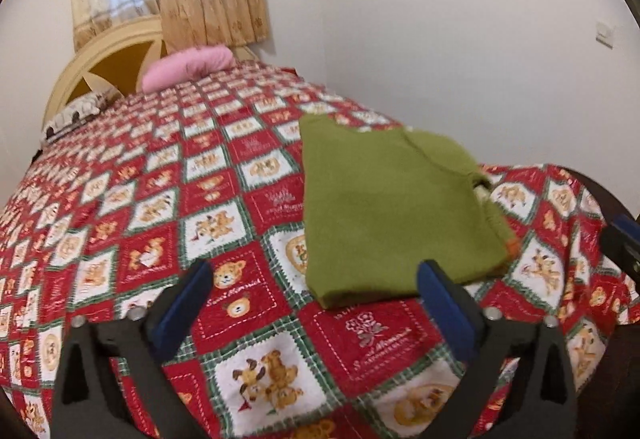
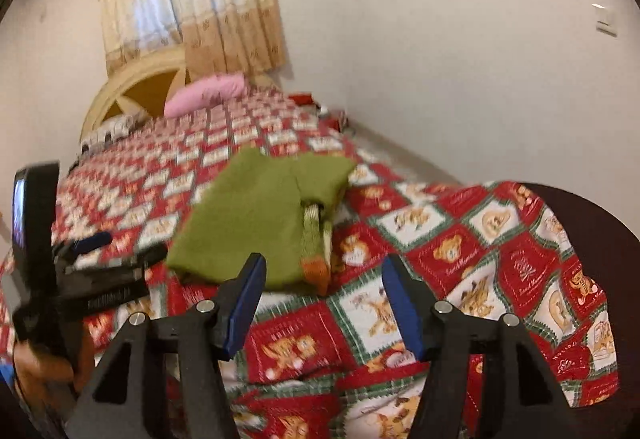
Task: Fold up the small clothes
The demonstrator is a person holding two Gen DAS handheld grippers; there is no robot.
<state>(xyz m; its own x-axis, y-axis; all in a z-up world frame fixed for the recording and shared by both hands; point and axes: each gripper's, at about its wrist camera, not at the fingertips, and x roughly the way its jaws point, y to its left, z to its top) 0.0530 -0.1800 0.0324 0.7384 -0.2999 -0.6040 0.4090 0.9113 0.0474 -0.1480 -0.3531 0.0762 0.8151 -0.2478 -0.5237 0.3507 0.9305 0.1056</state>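
One folded green garment (image 1: 392, 215) lies on my bed's teddy-bear quilt (image 1: 160, 199), well short of the one pink pillow (image 1: 188, 71) at the headboard. My left gripper (image 1: 316, 299) hangs released, empty, just before the garment's near edge. My right gripper (image 2: 324, 299) is likewise parted and empty beside it.

A bed (image 1: 168, 207) under a red teddy-bear quilt (image 2: 460, 247) carries a folded green garment (image 1: 384, 215) near its foot and a pink pillow (image 1: 188, 69) by the headboard (image 1: 116, 55).
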